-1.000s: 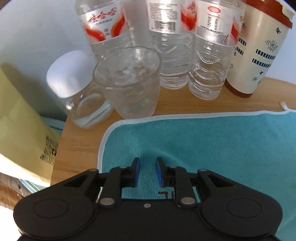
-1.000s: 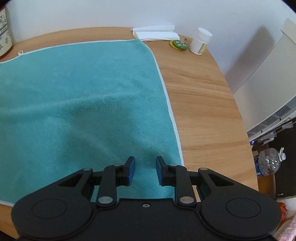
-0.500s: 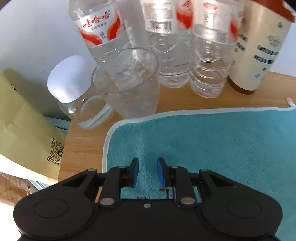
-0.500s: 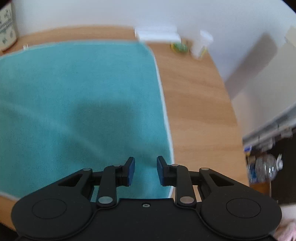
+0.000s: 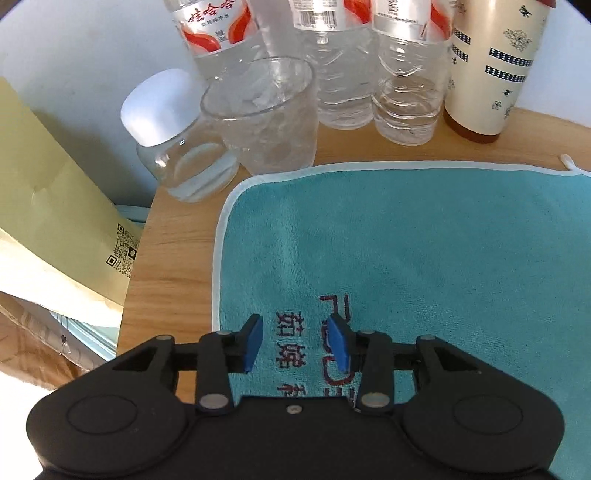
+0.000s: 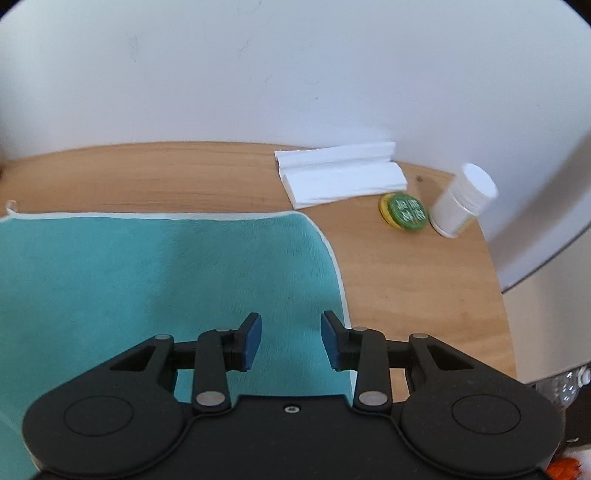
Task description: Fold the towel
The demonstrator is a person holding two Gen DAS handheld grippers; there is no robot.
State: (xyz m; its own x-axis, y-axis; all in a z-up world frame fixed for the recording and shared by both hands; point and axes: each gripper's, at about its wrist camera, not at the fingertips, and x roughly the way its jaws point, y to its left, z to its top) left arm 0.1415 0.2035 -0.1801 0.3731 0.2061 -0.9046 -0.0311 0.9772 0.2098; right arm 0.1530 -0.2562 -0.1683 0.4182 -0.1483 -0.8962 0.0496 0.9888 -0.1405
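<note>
My left gripper hangs with jaws parted over the teal towel, which lies flat on the wooden table, red embroidered characters between my pads. Beyond the towel's far edge stand water bottles labelled 娃哈哈. My right gripper, also released, is above the towel's right hem.

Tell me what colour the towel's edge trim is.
White, around the teal towel; clearest in the left wrist view.

Far-left towel corner: crowded by glass cup, lidded jar and water bottles standing just beyond the hem. Far-right corner: bare table alongside; folded tissues near.
</note>
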